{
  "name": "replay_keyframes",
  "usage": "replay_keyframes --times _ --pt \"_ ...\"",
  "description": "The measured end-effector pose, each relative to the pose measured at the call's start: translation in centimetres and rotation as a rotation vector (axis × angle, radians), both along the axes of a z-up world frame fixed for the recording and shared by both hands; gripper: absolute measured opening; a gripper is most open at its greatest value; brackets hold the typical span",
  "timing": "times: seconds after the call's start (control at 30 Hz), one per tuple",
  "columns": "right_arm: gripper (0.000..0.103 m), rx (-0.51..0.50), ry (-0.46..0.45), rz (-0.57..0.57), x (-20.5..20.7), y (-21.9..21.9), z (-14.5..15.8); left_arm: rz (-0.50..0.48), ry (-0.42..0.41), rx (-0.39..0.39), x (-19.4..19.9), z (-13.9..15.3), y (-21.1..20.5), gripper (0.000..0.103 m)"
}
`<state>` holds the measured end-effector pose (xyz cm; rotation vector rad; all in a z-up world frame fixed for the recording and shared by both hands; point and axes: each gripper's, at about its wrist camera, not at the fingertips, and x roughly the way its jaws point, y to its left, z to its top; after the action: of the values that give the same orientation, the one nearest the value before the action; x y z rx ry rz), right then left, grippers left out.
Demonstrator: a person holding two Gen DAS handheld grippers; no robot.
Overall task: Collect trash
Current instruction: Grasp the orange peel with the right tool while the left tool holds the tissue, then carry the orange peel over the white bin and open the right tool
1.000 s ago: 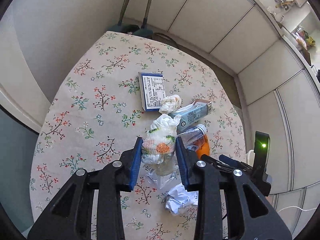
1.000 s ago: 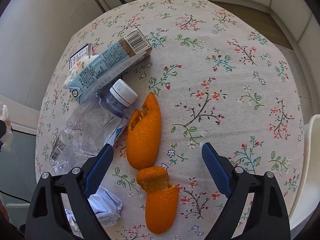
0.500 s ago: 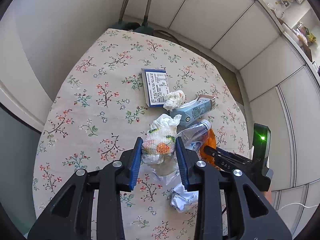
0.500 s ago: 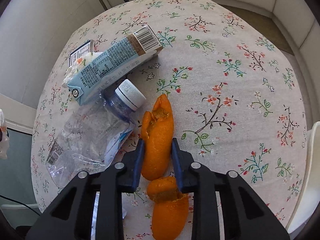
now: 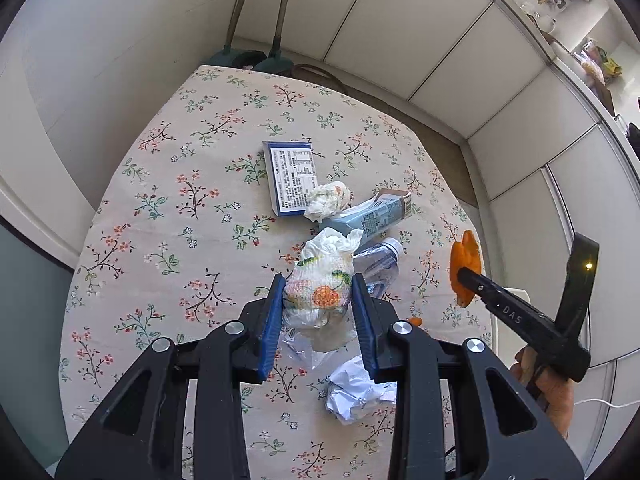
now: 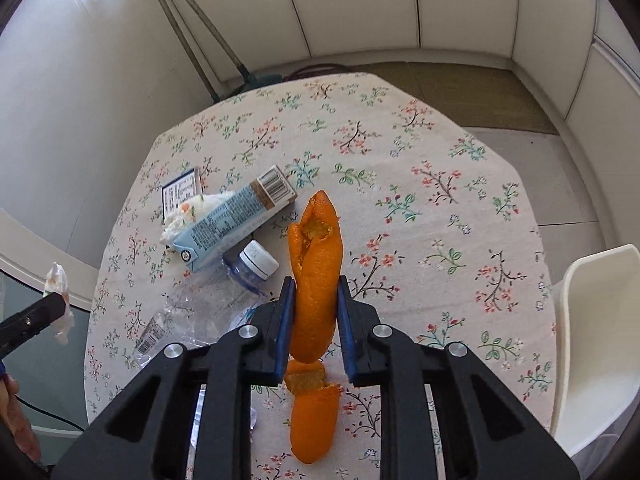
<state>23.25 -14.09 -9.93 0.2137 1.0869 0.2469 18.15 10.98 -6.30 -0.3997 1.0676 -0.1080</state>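
Above the table (image 6: 440,152), the left gripper (image 5: 318,304) pinches a printed wrapper (image 5: 320,284); the right gripper (image 6: 316,312) pinches orange peel (image 6: 316,280). Next, likely binning both.

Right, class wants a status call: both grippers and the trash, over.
Left gripper shut on printed tissue wad, lifted. Right gripper shut on orange peel, off the table. Second peel, bottle, carton still down. Nothing blocking.

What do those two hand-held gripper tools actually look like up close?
Each hand-held gripper, left and right, is matte black plastic with two angular arms, silver bolt heads and flat blue pads lining the fingers. The right one carries white "DAS" lettering and a small lit lamp. A bare hand grips it.
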Motion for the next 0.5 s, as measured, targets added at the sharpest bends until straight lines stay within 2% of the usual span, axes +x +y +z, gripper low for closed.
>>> replay_keyframes --times 0.23,0.5 --pt "0.02 -0.031 -0.131 -0.097 -1.5 -3.5 4.0 -0.034 -0.007 0.007 0.0 0.1 -1.9 0.031" --pt "0.02 -0.098 -0.278 -0.297 -4.3 -10.6 7.6 -0.081 -0.011 0.014 0.0 0.0 -4.6 0.032"
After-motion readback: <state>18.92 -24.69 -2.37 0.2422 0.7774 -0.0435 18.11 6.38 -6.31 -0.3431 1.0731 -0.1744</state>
